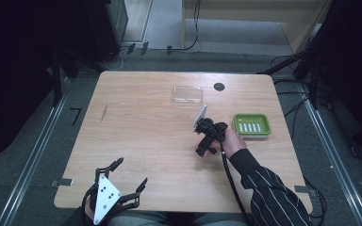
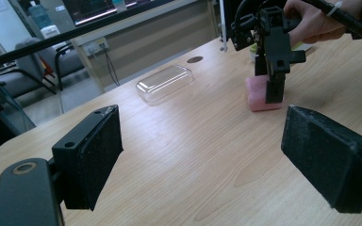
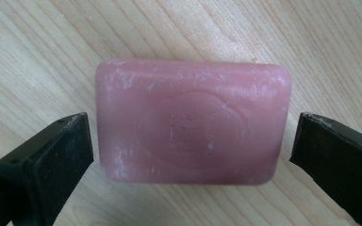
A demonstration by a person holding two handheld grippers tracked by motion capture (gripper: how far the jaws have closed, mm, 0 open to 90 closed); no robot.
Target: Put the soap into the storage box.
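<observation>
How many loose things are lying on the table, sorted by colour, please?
Pink: 1, the soap bar between the right gripper's open jaws.
Green: 1, the soap dish.
Clear: 1, the plastic lid.
Total: 3.

A pink bar of soap [image 3: 192, 121], scuffed white and stamped with a seal, is seen lying flat on the wooden bench [image 3: 37, 56]
</observation>
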